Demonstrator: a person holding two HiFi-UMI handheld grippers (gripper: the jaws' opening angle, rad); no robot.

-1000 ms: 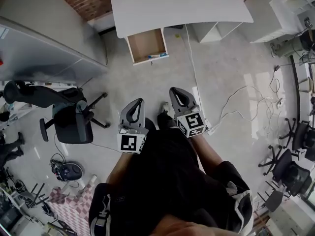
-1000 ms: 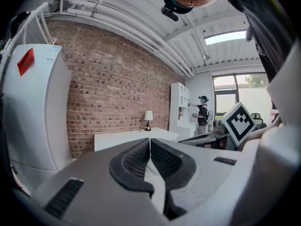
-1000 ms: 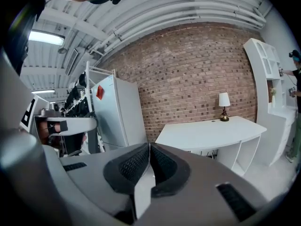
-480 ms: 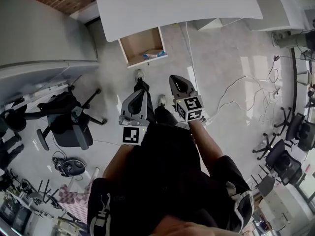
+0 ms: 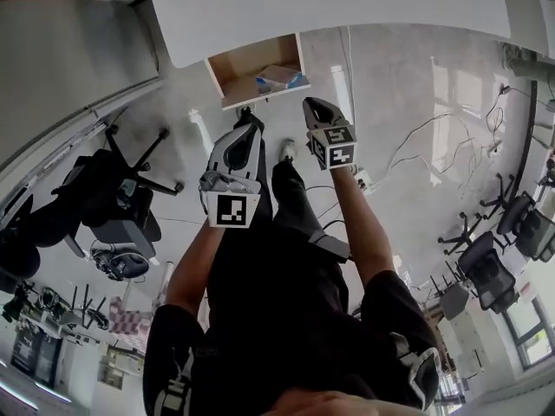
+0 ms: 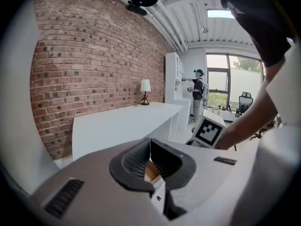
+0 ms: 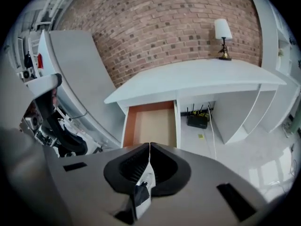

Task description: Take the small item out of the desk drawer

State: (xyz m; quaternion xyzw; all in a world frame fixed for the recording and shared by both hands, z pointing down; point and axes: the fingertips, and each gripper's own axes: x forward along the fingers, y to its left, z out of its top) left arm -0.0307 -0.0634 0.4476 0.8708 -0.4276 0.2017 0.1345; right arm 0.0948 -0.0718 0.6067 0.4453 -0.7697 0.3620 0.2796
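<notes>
The white desk (image 5: 329, 7) has its wooden drawer (image 5: 247, 63) pulled open. A small blue-and-white item (image 5: 279, 78) lies at the drawer's front right. My left gripper (image 5: 251, 121) is shut with nothing in it and points at the drawer front from just short of it. My right gripper (image 5: 313, 104), also shut and empty, hovers beside the drawer's right corner. In the right gripper view the jaws (image 7: 150, 145) meet below the open drawer (image 7: 153, 124); the item is hidden there. The left gripper view shows shut jaws (image 6: 150, 140) and the desk (image 6: 122, 121).
A black office chair (image 5: 121, 206) stands on the floor at the left, more chairs (image 5: 494, 267) at the right. Cables (image 5: 416, 146) trail across the floor right of the drawer. A lamp (image 7: 222, 32) stands on the desk, and a router (image 7: 197, 120) sits under it. A person (image 6: 198, 91) stands far off.
Both grippers have moved forward and down toward the drawer, and the person carrying them has stepped closer to the desk. Their jaws stay shut.
</notes>
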